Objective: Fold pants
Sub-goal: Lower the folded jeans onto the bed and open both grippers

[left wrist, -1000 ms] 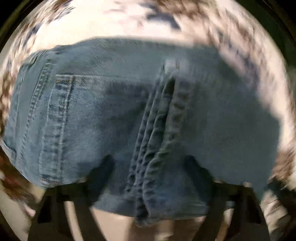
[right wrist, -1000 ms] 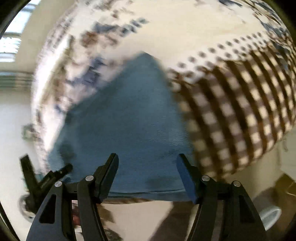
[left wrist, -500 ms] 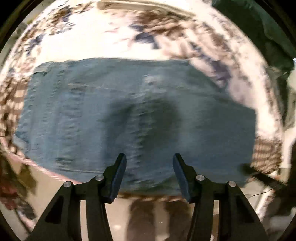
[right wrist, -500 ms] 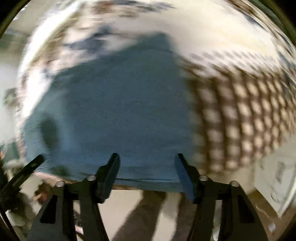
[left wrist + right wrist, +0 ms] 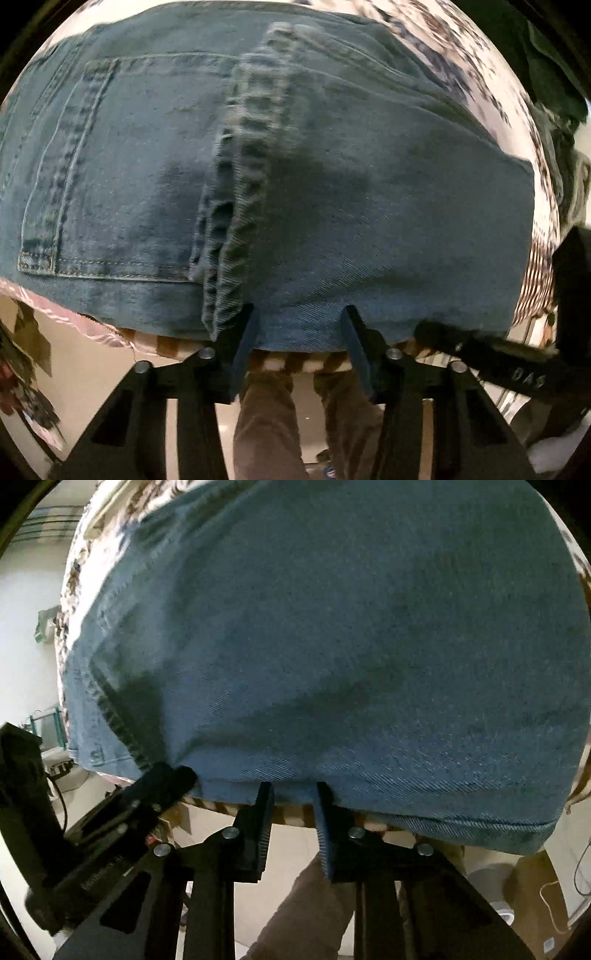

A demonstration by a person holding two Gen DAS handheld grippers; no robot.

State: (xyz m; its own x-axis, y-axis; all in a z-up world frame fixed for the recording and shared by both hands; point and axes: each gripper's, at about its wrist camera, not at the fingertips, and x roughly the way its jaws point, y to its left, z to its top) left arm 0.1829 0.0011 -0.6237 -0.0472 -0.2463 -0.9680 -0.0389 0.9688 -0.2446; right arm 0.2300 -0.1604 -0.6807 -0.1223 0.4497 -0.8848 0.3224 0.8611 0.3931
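Folded blue jeans (image 5: 351, 192) lie on a patterned tablecloth (image 5: 469, 59), with a back pocket (image 5: 110, 166) at the left and a thick seam fold (image 5: 236, 192) down the middle. My left gripper (image 5: 299, 325) points down at their near edge, just right of the seam; its jaws are closing with the denim edge between them. My right gripper (image 5: 293, 794) is at the near edge of the jeans (image 5: 332, 627) further right. Its jaws are closing to a narrow gap around the hem, and no pinch shows. Each view shows the other gripper's black finger (image 5: 443, 339) (image 5: 166, 779) at the same edge.
The table's striped cloth edge (image 5: 295, 363) hangs just below the jeans. A person's legs (image 5: 266, 424) in brown trousers stand at that edge, over a pale floor (image 5: 295, 838). A dark green thing (image 5: 546, 74) lies at the far right.
Both grippers have come in close to the jeans' near edge, and the denim now fills both views. The jaws of both have narrowed, the right ones more.
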